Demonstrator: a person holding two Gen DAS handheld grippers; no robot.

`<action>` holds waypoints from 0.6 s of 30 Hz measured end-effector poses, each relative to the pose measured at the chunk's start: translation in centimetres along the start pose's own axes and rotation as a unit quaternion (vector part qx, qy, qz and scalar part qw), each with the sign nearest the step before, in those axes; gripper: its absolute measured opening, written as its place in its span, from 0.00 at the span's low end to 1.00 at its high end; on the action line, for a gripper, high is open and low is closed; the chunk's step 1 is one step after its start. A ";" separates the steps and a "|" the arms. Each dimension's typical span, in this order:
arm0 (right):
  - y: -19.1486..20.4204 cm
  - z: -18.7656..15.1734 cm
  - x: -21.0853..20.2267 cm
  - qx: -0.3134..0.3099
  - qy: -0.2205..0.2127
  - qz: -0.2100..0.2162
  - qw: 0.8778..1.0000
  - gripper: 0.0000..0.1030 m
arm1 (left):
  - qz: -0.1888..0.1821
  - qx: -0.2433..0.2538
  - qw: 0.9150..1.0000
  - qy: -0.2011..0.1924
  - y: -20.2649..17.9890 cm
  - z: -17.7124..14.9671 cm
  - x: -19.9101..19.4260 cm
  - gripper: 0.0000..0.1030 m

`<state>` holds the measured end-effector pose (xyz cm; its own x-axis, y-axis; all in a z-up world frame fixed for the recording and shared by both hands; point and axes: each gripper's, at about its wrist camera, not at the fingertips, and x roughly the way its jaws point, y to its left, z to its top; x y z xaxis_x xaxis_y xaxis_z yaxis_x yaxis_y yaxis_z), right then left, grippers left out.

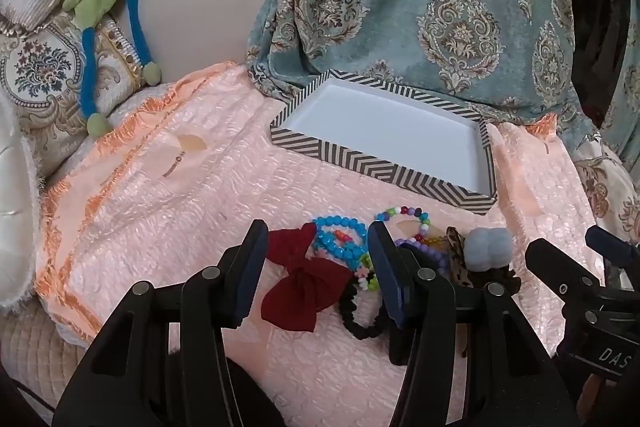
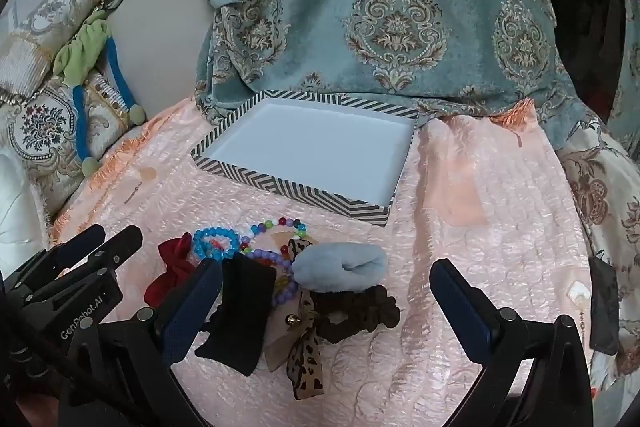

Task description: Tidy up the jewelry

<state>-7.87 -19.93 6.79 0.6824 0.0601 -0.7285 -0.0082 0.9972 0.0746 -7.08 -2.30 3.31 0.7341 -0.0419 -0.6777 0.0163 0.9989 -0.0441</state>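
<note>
While both your grippers hang over the pink quilt (image 2: pixel 480 187), the striped box (image 1: pixel 384 169) lies open beyond the pile, well apart from either claw. Your right gripper (image 2: pixel 326 291) stands with jaws wide apart, nothing clamped; the blue fluffy scrunchie (image 2: pixel 340 269) and brown scrunchie (image 2: pixel 360 311) lie between its fingers. Your left gripper (image 1: pixel 316 259) is also parted and empty, with the red bow (image 1: pixel 304 279) and blue bead bracelet (image 1: pixel 340 239) between its fingers.
</note>
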 end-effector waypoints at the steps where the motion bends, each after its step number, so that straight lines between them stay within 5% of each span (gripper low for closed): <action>1: -0.1 0.0 -0.1 0.000 -0.002 0.000 1.000 1.00 | -0.001 0.001 1.000 0.000 0.0 0.0 0.0 0.50; 18: 0.2 0.3 -0.3 -0.003 0.004 0.004 1.000 1.00 | -0.002 -0.001 1.000 -0.001 -0.2 0.1 -0.5 0.50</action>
<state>-7.85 -19.77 7.20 0.6772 0.0679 -0.7327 -0.0176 0.9969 0.0761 -7.38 -2.50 3.70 0.7354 -0.0451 -0.6761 0.0175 0.9987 -0.0475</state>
